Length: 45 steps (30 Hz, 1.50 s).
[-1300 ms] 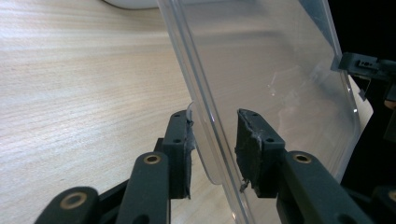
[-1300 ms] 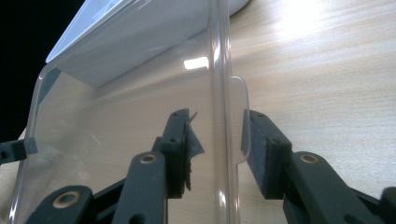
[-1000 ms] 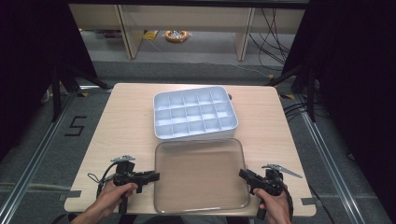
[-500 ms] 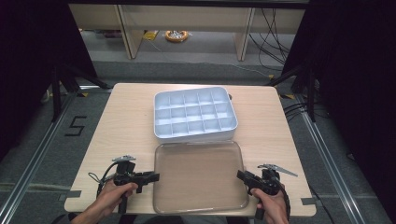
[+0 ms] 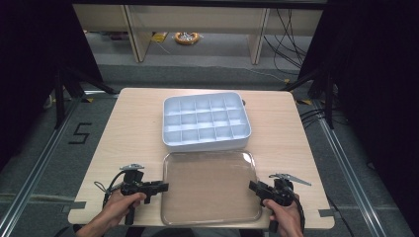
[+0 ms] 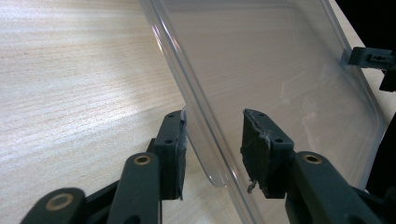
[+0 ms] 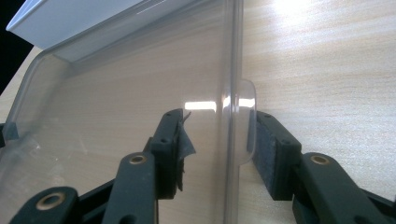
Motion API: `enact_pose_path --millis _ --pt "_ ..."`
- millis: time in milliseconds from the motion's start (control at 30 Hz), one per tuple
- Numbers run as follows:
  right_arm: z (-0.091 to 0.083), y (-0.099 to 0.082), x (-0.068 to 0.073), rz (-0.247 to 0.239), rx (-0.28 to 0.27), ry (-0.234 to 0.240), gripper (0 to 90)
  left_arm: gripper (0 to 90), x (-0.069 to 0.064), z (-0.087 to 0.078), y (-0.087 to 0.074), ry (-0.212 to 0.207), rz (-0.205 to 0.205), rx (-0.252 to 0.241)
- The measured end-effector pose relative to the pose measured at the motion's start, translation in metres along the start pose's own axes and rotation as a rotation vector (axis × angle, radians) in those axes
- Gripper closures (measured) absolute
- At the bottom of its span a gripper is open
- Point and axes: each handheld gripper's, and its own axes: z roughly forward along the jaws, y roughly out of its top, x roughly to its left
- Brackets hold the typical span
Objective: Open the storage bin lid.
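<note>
Looking down from the high view, we start with the wooden table [image 5: 133,123]. At its twelve o'clock half sits the white divided organizer box [image 5: 205,121], its compartments bare. At six o'clock, just beside the box's near wall, lies the clear plastic lid [image 5: 211,187], flat on the wood. Whether lid and box touch we cannot tell.

We have the left gripper [image 5: 157,186] at the lid's nine o'clock edge and the right gripper [image 5: 254,186] at its three o'clock edge. In the left gripper view its jaws have just been opening; they straddle the lid's rim, one pad [image 6: 176,150] at or against the outer lip, the other pad [image 6: 256,148] clear of the plastic, so we read no pinch. In the right gripper view the jaws have likewise just been opening around the small tab [image 7: 246,122] on the rim. The outer pad [image 7: 267,150] lies close against the tab, the inner pad [image 7: 180,144] stands apart.

We judge the lid light, thin and somewhat flexible: held by one edge it would likely sag or twist. Its glossy surface looks slippery, so a shallow bite on the smooth lip could slide off. The rim fold and the tab seem the best holds, taken at opposite edges together and squeezed gently, since hard pressure might crack or bow the plastic.
</note>
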Motion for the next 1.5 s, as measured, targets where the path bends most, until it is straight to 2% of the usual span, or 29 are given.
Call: enact_pose_path --millis 100,133,167,200,233,267,300,367,433,467,500,567,600,667,733,867,900,1000,1033,1100,1133,1200,1233,1267,1300,1333,1367,1400,1500 --pt "-0.001 0.000 0.001 0.014 0.023 0.005 56.8 58.4 0.000 0.001 0.001 0.009 0.013 0.006" --pt "-0.001 0.000 0.002 0.022 0.031 -0.012 56.7 57.6 0.000 0.002 0.001 0.014 0.017 0.006" --pt "-0.001 0.000 0.002 0.022 0.031 -0.012 56.7 57.4 0.000 0.002 0.001 0.014 0.017 0.006" --pt "0.000 0.000 0.000 -0.009 0.008 -0.005 56.7 57.4 0.000 0.002 0.001 0.015 0.019 0.006" --pt "0.000 0.000 0.001 0.001 0.009 -0.001 56.6 57.2 0.000 0.002 0.001 0.018 0.025 0.011" --pt "0.003 0.002 -0.010 -0.139 -0.022 -0.002 56.6 56.9 0.000 0.002 0.001 0.022 0.030 0.010" --pt "0.004 0.002 -0.010 -0.147 -0.022 -0.022 56.5 56.6 -0.001 0.003 0.001 0.029 0.032 0.006" --pt "0.005 0.003 -0.010 -0.176 -0.025 -0.029 56.0 54.6 -0.001 0.004 0.001 0.045 0.044 0.009" --pt "0.005 0.003 -0.009 -0.182 -0.024 -0.036 55.7 53.6 -0.003 0.004 0.002 0.070 0.068 -0.007" --pt "0.004 0.003 -0.008 -0.184 -0.024 -0.028 54.8 49.0 -0.003 0.003 0.004 0.082 0.075 -0.012" --pt "0.003 0.002 -0.004 -0.135 -0.016 -0.044 53.1 44.2 -0.004 0.002 0.005 0.091 0.069 -0.027" --pt "-0.001 0.004 -0.005 -0.128 -0.032 -0.036 53.1 38.3 -0.003 -0.001 0.008 0.115 0.075 -0.051" --pt "-0.004 0.006 -0.009 -0.156 -0.058 -0.049 53.1 38.9 -0.001 -0.005 0.009 0.132 0.081 -0.070" --pt "-0.005 0.007 -0.012 -0.176 -0.070 -0.043 53.1 39.2 0.001 -0.008 0.010 0.130 0.072 -0.077" --pt "-0.006 0.007 -0.011 -0.172 -0.070 -0.053 53.0 39.3 0.001 -0.008 0.011 0.130 0.063 -0.085" --pt "-0.006 0.007 -0.012 -0.199 -0.079 -0.032 52.4 40.3 0.001 -0.008 0.010 0.121 0.073 -0.077" --pt "-0.007 0.006 -0.008 -0.142 -0.062 -0.039 52.2 40.3 0.001 -0.008 0.010 0.120 0.075 -0.078" --pt "-0.008 0.006 -0.007 -0.133 -0.067 -0.029 51.1 40.6 0.000 -0.008 0.010 0.116 0.078 -0.079" --pt "-0.007 0.007 -0.012 -0.197 -0.085 -0.039 50.2 40.6 0.000 -0.008 0.010 0.113 0.076 -0.080" --pt "-0.009 0.008 -0.010 -0.180 -0.083 -0.035 47.7 40.4 0.000 -0.008 0.010 0.104 0.076 -0.079" --pt "-0.010 0.007 -0.007 -0.134 -0.071 -0.031 46.3 40.3 -0.001 -0.008 0.010 0.100 0.074 -0.080" --pt "-0.012 0.008 -0.005 -0.127 -0.080 -0.038 45.0 39.9 -0.002 -0.009 0.010 0.111 0.091 -0.086" --pt "-0.011 0.009 -0.009 -0.197 -0.111 -0.036 44.2 39.6 -0.003 -0.009 0.010 0.115 0.102 -0.085" --pt "-0.012 0.008 -0.004 -0.155 -0.109 -0.045 43.6 39.3 -0.003 -0.009 0.010 0.116 0.125 -0.087" --pt "-0.014 0.009 -0.003 -0.195 -0.122 -0.051 41.5 38.4 -0.004 -0.009 0.010 0.109 0.124 -0.089" --pt "-0.014 0.009 -0.003 -0.195 -0.122 -0.051 41.5 37.8 -0.004 -0.009 0.010 0.109 0.124 -0.089" --pt "-0.016 0.010 -0.003 -0.218 -0.119 -0.047 40.6 37.8 -0.004 -0.009 0.009 0.108 0.125 -0.088" --pt "-0.015 0.010 -0.004 -0.224 -0.134 -0.050 39.6 37.2 -0.004 -0.010 0.009 0.106 0.125 -0.087" --pt "-0.015 0.010 -0.004 -0.230 -0.131 -0.047 37.9 35.8 -0.004 -0.011 0.010 0.096 0.113 -0.086"
